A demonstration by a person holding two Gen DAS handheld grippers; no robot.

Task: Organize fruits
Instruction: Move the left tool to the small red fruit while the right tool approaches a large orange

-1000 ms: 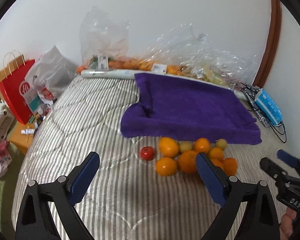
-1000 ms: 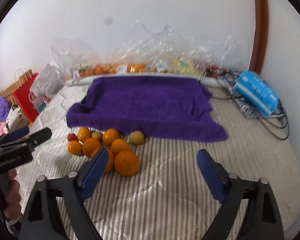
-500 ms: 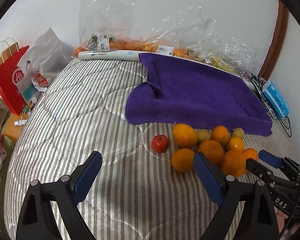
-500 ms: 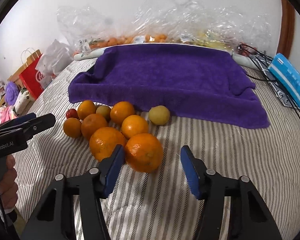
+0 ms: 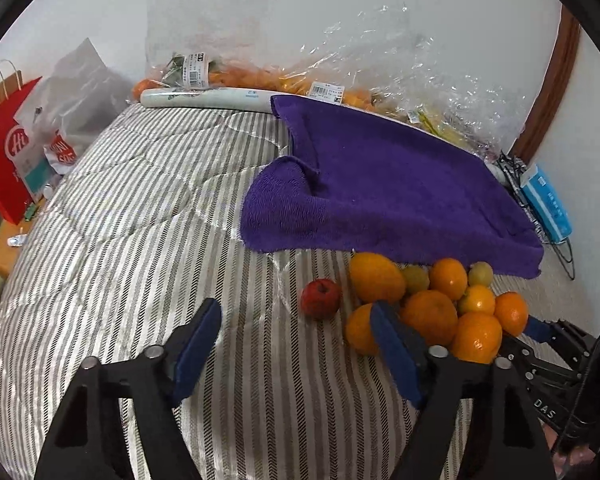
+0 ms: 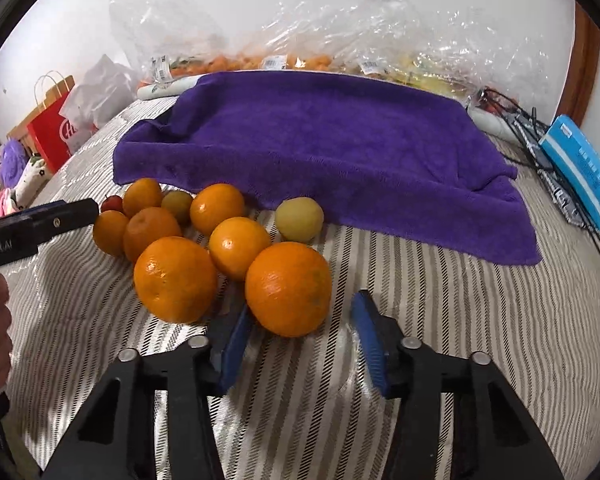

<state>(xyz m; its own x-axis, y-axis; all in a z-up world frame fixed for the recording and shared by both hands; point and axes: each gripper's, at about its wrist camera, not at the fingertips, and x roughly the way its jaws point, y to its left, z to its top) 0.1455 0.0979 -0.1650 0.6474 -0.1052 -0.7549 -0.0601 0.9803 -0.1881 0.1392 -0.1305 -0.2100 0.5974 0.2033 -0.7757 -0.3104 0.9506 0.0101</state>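
A pile of oranges (image 5: 432,312) with small yellow-green fruits and one red apple (image 5: 321,298) lies on the striped bedcover, in front of a purple towel (image 5: 380,184). My left gripper (image 5: 294,309) hovers just short of the apple. Its jaws are closing with nothing between the pads, and its right finger overlaps the nearest orange (image 5: 360,332). In the right wrist view my right gripper (image 6: 302,309) has the closest big orange (image 6: 288,288) at its fingertips. Those jaws are closing too, and a gap still shows at the right pad. The towel (image 6: 320,140) lies behind.
Clear plastic bags of fruit (image 5: 260,76) line the wall at the back. A red paper bag (image 5: 4,152) stands off the bed's left edge. A blue pack (image 6: 580,168) and cables lie at the right. The bedcover (image 5: 120,220) left of the apple is bare.
Both grippers have come down and closer to the fruit pile, and both have narrowed. The right gripper's fingers now flank the nearest orange.
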